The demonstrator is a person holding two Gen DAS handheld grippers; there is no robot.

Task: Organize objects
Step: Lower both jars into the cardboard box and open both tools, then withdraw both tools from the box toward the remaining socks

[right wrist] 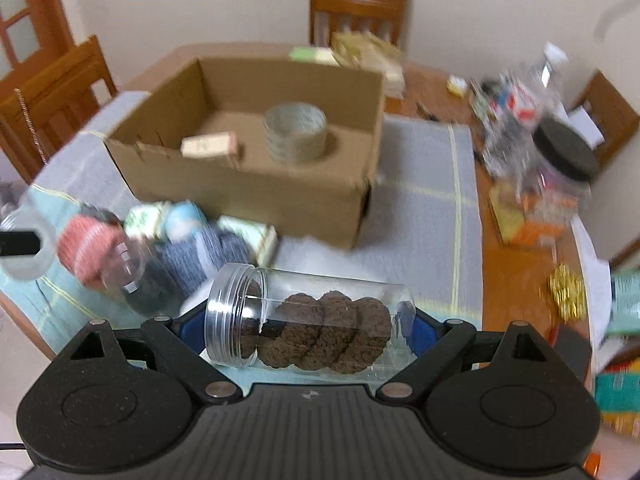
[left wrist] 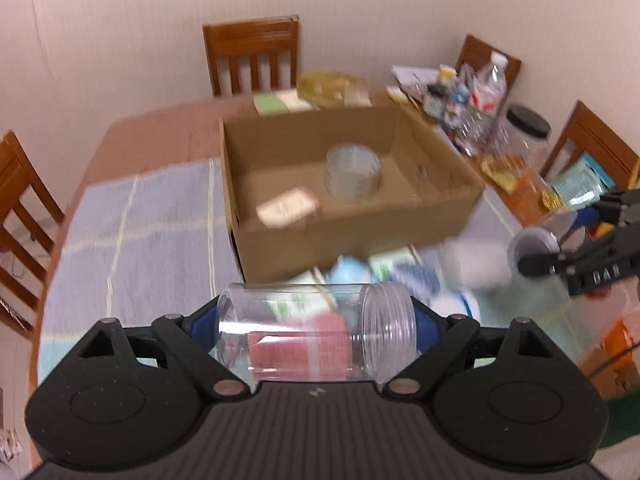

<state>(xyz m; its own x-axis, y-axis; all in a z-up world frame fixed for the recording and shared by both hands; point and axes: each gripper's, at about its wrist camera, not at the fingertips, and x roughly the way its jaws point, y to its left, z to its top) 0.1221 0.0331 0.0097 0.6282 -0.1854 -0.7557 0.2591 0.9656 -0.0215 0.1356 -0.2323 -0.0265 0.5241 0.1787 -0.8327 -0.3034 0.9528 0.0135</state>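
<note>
In the left wrist view my left gripper (left wrist: 316, 320) is shut on an empty clear plastic jar (left wrist: 386, 332), held sideways by its ends between the blue pads. My right gripper (right wrist: 306, 328) is shut the same way on a clear jar of brown cookies (right wrist: 320, 330), with its open mouth to the left. Both jars hang above the table, short of an open cardboard box (left wrist: 360, 236) (right wrist: 256, 196). In the box stand a clear round tub (left wrist: 353, 172) (right wrist: 295, 132) and a small carton (left wrist: 286, 208) (right wrist: 210, 145). The right gripper (left wrist: 576, 256) also shows at the right edge of the left view.
A pile of yarn-like balls and small cartons (right wrist: 192, 236) lies on the blue-grey cloth (left wrist: 132, 216) in front of the box. Bottles, packets and a black-lidded jar (right wrist: 568, 156) crowd the table's right side. Wooden chairs (left wrist: 252, 56) stand around the table.
</note>
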